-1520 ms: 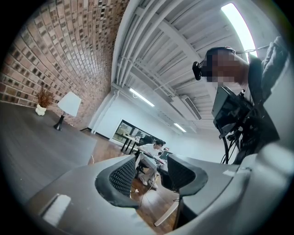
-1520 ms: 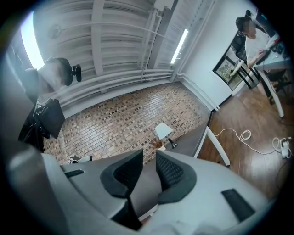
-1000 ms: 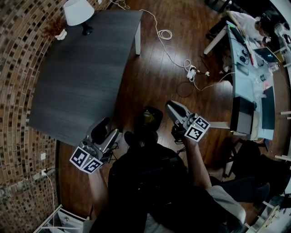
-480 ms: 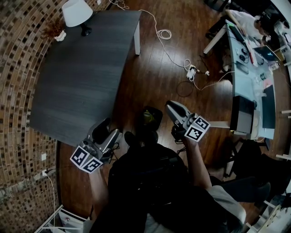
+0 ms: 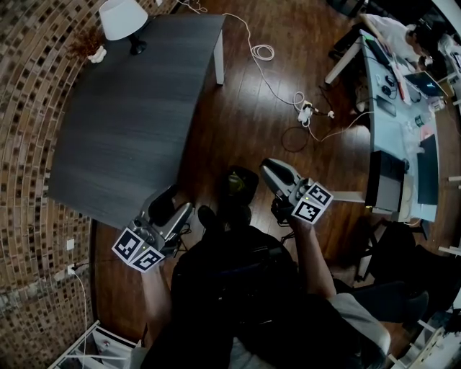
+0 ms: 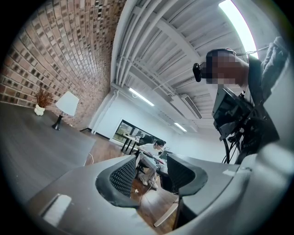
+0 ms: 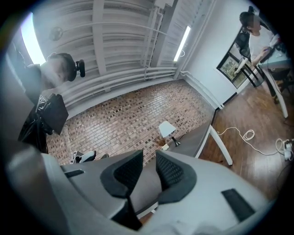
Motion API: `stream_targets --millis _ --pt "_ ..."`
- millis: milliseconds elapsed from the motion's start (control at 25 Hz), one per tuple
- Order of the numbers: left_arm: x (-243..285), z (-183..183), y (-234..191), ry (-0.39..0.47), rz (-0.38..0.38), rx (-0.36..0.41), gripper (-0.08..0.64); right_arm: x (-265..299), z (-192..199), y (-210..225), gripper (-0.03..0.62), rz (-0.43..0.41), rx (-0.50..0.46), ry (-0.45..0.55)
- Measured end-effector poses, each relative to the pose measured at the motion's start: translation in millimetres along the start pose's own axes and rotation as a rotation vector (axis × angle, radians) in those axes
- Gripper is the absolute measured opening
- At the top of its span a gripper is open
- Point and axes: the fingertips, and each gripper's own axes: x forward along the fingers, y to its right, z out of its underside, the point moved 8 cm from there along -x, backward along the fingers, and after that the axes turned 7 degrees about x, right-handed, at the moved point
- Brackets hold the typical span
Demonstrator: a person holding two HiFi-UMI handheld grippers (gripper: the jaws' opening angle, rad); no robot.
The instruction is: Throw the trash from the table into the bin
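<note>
Beside a dark grey table [image 5: 122, 130], the left gripper [image 5: 166, 205] has jaws wide apart, empty; the right gripper [image 5: 272, 174] has jaws narrowly apart, empty. Possibly a bin [image 5: 238, 189] sits between them.

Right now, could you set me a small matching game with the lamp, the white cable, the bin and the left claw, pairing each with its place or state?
Things:
1. lamp
2. white cable
3. bin
4. left claw

Places or states:
A. looped on the wooden floor
B. jaws apart, nothing between them
C. on the far corner of the table
D. on the floor between the left claw and the right claw

Pairs: 1-C, 2-A, 3-D, 4-B
</note>
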Motion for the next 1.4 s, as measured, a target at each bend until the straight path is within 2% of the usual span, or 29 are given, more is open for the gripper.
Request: stream_targets --millis 960,1400 --pt "13 8 28 -0.025 -0.047 0.010 0.222 -14 2 6 0.080 -0.053 -0.008 -0.053" --pt "-7 18 47 -0.038 -0.153 0.004 0.222 -6 14 13 0.080 -0.119 0.026 -0.122"
